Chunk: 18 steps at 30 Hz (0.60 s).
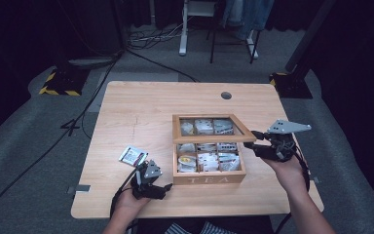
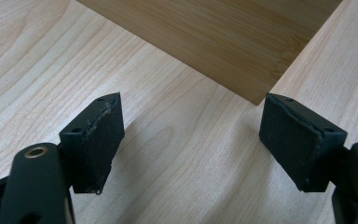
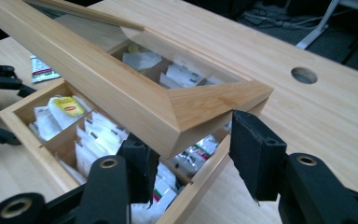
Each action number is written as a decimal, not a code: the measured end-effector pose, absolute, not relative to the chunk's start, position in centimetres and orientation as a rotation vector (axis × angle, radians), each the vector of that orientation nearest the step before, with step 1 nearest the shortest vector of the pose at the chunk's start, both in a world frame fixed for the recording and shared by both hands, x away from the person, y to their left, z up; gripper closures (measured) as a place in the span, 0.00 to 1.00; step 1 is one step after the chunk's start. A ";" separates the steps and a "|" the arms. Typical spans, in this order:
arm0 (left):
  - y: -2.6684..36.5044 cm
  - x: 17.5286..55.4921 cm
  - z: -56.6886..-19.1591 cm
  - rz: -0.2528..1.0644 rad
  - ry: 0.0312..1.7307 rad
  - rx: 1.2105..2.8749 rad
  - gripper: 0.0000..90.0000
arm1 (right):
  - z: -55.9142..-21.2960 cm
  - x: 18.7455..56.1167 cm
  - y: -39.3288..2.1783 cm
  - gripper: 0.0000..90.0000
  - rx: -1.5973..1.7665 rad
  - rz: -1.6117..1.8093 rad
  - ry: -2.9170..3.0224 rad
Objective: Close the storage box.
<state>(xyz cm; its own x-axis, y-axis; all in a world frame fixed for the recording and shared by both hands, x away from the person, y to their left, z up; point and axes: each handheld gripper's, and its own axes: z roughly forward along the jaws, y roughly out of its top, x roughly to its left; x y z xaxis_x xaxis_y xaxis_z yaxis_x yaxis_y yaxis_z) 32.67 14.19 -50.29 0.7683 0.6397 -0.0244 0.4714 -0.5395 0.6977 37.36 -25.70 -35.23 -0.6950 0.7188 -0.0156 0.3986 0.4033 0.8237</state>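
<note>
Wooden tea box (image 1: 209, 178) sits centre of the high view on the tabletop (image 1: 141, 105), "TEA" front facing you, compartments full of tea bags (image 1: 207, 158). Its glass-paned lid (image 1: 209, 127) is partly raised, hinged at the far side, tilted over the back row.

Your right gripper (image 1: 257, 141), right of centre, has the lid's front right corner (image 3: 214, 105) between its jaws. In the right gripper view the left jaw sits under the frame and the right jaw just beside the corner tip; they look clamped on it, probably to prop the lid up so the compartments stay reachable. You hold at the corner likely because it keeps the gripper clear of the bags.

Your left gripper (image 1: 163, 187), lower left of centre, rests low at the box's front left corner (image 2: 261, 95). Its jaws stand wide apart with bare tabletop between them, grasping nothing.

One loose tea bag packet (image 1: 133, 156) lies flat left of the box, just above the left gripper, apart from it. It looks set aside there, outside the box and within easy reach of your left hand.
</note>
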 end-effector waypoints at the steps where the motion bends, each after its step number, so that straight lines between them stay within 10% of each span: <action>1: 14.2 32.7 -50.3 0.303 0.824 2.243 0.25 | -35.2 37.3 -25.7 0.59 0.976 1.197 2.307; 18: 14.2 32.7 -50.3 0.304 0.825 2.242 0.25 | -36.1 36.7 -25.6 0.59 1.025 1.072 2.548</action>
<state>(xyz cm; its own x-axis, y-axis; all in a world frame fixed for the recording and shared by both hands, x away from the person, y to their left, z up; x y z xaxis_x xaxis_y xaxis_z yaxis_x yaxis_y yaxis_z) 32.67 14.18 -50.30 0.7677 0.6403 -0.0248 0.4713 -0.5381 0.6988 36.72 -25.58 -36.05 -0.7419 0.6652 0.0843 0.5253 0.4984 0.6897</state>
